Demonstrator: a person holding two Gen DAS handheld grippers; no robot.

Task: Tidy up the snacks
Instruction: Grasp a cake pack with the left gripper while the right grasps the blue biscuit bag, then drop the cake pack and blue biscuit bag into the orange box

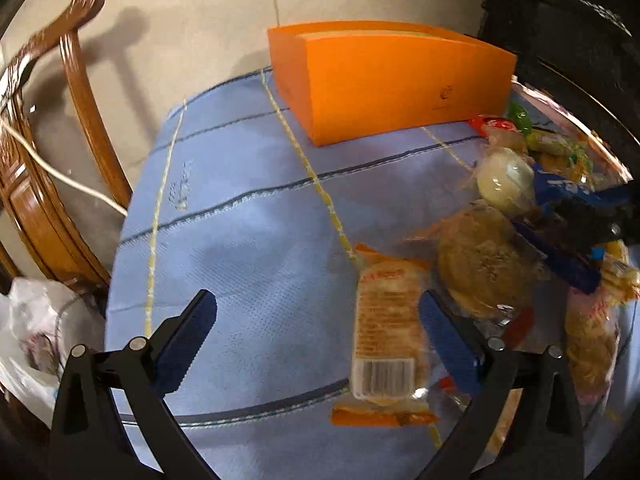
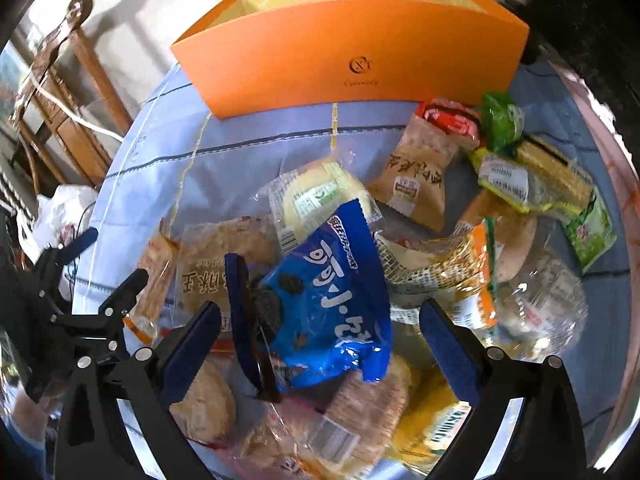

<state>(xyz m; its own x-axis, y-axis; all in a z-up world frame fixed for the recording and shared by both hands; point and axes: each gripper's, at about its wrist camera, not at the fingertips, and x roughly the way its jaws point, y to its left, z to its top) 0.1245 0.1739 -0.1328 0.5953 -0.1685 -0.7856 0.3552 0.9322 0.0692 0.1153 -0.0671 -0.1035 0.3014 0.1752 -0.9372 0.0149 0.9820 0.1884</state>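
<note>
A pale blue woven cloth, stitched with dark and yellow lines, covers the round table. At its far side stands the orange box — smooth matte card, long and open-topped, with a pale yellow lining and a small printed logo on its near wall. To the far left a carved brown wooden chair curves beside the table, a white cable draped across it, and a crumpled white plastic bag sits below it.

The snack pile sprawls across the near right of the cloth: crinkled clear wrappers over round cakes, a tan paper-look pouch, green foil packets. On top lies a glossy blue cookie bag with a serrated edge, tilted, directly between the blue-padded fingers of the right gripper, whose jaws stand wide apart without touching it.

The left gripper hangs spread wide over the near cloth; a flat orange-ended wafer packet, barcode up, lies just beside its right pad.
</note>
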